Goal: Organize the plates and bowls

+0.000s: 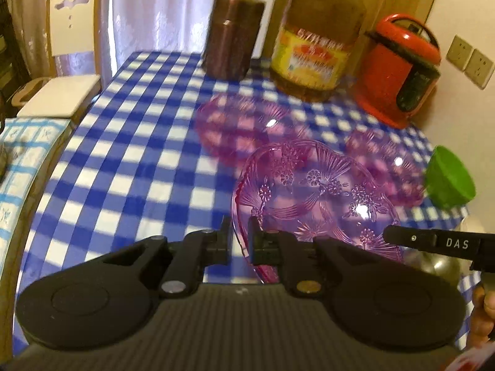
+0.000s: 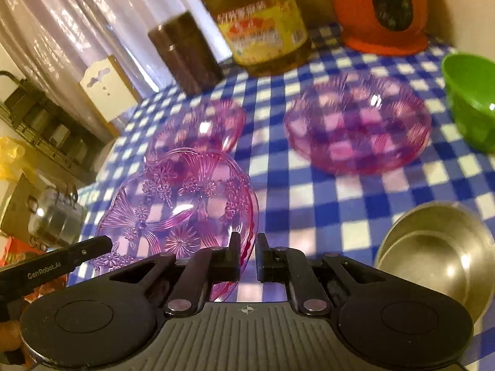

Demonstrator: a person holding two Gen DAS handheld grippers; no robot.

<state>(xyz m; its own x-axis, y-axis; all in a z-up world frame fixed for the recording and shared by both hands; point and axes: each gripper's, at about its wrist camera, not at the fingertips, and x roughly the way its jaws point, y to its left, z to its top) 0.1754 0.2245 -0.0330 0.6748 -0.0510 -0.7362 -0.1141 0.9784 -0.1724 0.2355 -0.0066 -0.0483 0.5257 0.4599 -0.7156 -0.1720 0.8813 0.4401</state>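
A clear pink plate with a flower pattern (image 1: pixel 315 191) (image 2: pixel 176 204) hangs over the blue checked tablecloth (image 1: pixel 130 160), held at opposite rims. My left gripper (image 1: pixel 239 225) is shut on its left rim. My right gripper (image 2: pixel 247 241) is shut on its right rim. Each view shows the other gripper's finger as a black bar at the plate's far side. Two more pink plates (image 1: pixel 241 123) (image 1: pixel 386 160) lie on the cloth beyond it; the right wrist view shows them as a left plate (image 2: pixel 198 126) and a right plate (image 2: pixel 355 126). A green bowl (image 2: pixel 473 102) and a steel bowl (image 2: pixel 433 253) stand to the right.
At the back of the table stand a brown canister (image 1: pixel 232 34), a big oil bottle (image 1: pixel 315 40) and a red rice cooker (image 1: pixel 399 68). A white chair (image 1: pixel 71 46) is beyond the left table edge. A hand (image 1: pixel 485 315) shows at the right.
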